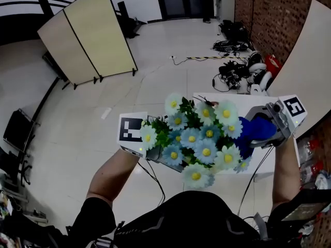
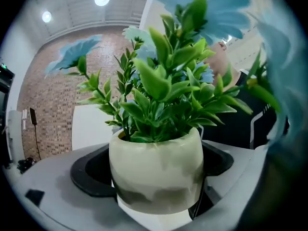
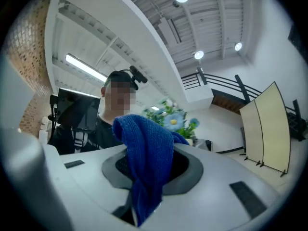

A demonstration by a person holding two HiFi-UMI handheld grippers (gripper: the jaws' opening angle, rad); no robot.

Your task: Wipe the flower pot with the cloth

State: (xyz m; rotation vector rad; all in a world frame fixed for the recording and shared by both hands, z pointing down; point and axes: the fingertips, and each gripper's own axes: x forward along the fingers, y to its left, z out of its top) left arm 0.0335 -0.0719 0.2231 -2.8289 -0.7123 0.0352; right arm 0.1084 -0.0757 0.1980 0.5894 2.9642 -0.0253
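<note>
A cream flower pot (image 2: 156, 170) with green leaves and pale blue daisies (image 1: 199, 138) is held up off the table, and my left gripper (image 2: 156, 201) is shut on its lower body. In the head view the bouquet hides the pot and the left gripper's jaws; only the marker cube (image 1: 130, 129) shows. To the right of the flowers my right gripper (image 1: 266, 125) is shut on a blue knitted cloth (image 1: 256, 130). That cloth (image 3: 147, 162) droops from the jaws of the right gripper (image 3: 144, 201). In the head view the cloth looks close beside the flowers; contact cannot be told.
A white table (image 1: 243, 101) lies below the flowers. A beige folding screen (image 1: 88, 35) stands on the floor at the far left. Cables and bags (image 1: 235, 68) lie by the brick wall (image 1: 274, 14). A large white board (image 1: 310, 61) leans at the right.
</note>
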